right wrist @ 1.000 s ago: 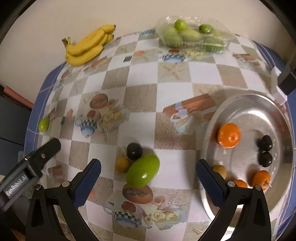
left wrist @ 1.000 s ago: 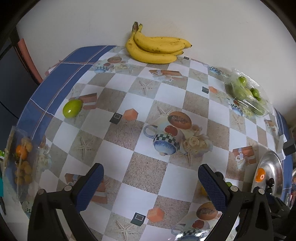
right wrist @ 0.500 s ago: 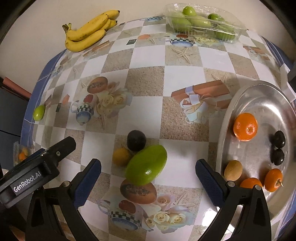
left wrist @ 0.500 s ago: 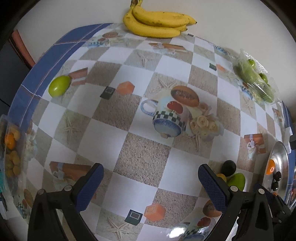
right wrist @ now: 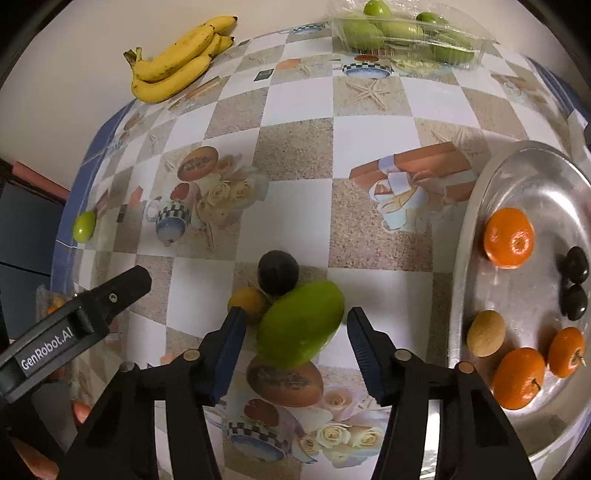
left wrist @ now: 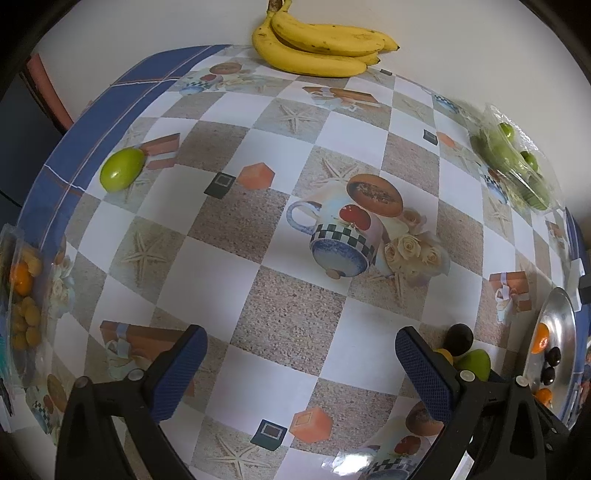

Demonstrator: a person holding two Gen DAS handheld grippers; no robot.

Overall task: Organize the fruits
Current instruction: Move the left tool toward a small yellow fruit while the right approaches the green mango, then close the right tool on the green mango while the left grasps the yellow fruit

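A plain cream wall stands behind the surface; the surface wears a glossy checked cloth of white and sandy squares printed with teapots, starfish and roses, edged in blue; a pale glare lies near its front; dark furniture stands beside it.

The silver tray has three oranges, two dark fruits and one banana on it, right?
Not quite. The right wrist view shows no banana on the tray; the bananas lie by the wall. The sixth fruit is a small tan one. The oranges and dark fruits are right.
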